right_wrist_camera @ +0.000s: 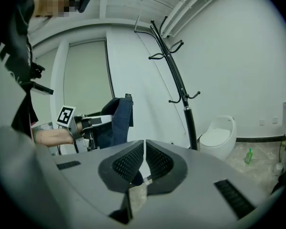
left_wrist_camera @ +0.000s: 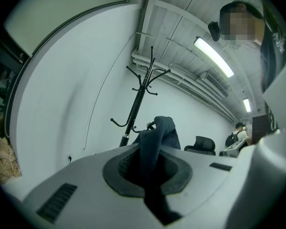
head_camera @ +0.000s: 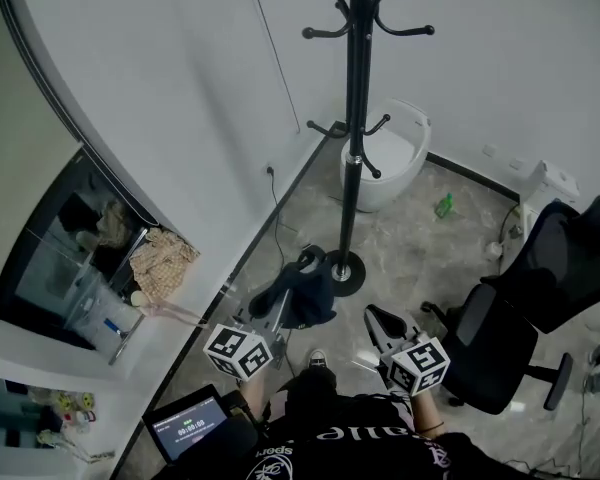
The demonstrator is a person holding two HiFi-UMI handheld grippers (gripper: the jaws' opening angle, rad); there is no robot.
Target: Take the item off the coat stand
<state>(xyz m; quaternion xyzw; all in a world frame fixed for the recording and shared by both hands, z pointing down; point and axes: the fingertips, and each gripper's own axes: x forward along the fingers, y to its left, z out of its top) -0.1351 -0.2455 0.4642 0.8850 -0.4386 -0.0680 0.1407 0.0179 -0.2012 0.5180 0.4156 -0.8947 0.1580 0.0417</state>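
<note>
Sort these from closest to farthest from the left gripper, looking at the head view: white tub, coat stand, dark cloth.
1. Dark cloth, in the left gripper's jaws.
2. Coat stand, just ahead on the floor.
3. White tub, behind the stand by the wall.

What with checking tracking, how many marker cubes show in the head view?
2: one cube on the left gripper, lower left; the other cube on the right gripper, lower right. None looks hidden.

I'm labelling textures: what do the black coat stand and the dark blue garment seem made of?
The tall black coat stand looks like coated metal, semi-gloss: its slim rigid pole and hooks show highlights. The dark blue garment looks like soft matte cloth, possibly denim: it hangs in limp folds.
</note>
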